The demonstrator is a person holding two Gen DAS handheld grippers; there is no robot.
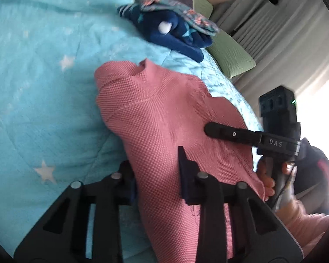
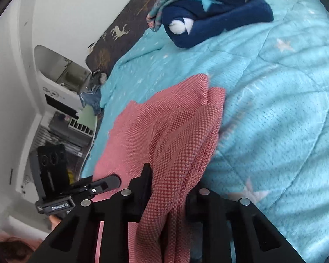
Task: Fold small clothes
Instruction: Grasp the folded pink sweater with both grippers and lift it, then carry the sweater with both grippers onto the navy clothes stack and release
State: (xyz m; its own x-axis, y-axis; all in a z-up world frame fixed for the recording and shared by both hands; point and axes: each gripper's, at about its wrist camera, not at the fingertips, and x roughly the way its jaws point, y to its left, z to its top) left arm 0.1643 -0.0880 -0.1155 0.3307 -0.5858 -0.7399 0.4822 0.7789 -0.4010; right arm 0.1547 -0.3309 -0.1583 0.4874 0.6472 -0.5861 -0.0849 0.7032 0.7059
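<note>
Both grippers have hold of one pink knit garment (image 1: 164, 118), which lies on a light-blue star quilt (image 1: 37, 70) w/ its near edge bunched up toward the cameras.

Left gripper (image 1: 158, 175): jaws drawn in most of the way, cloth filling the gap, pads pressing a gathered fold. Seems a pinch on the near hem, so that edge can be lifted w/o the rest sliding.

Right gripper (image 2: 168, 188): same story, jaws nearly closed w/ a thick ridge of pink fabric between them, several layers by the look of it. In the left wrist view it comes in from the right side, finger lying over the cloth, a person's hand (image 1: 268, 179) on its handle.

Why two grips on the same edge: prob. to hold two pts of the hem apart so the piece hangs or lies straight when carried over for a fold. Fabric looks soft and stretchy, open weave; likely sags between the grips if they stay close together.

The far part of the garment rests flat on the quilt, collar notch at the far end. Fold not yet made, I judge; this is the pick-up stage.

Far off on the quilt sits a navy fleece item (image 1: 175, 35) w/ a white pompom, touching a floral cloth (image 1: 186, 11) behind it; well apart from the pink piece, so no snag risk. Green pillow (image 1: 230, 54) at far right edge of the bed.
</note>
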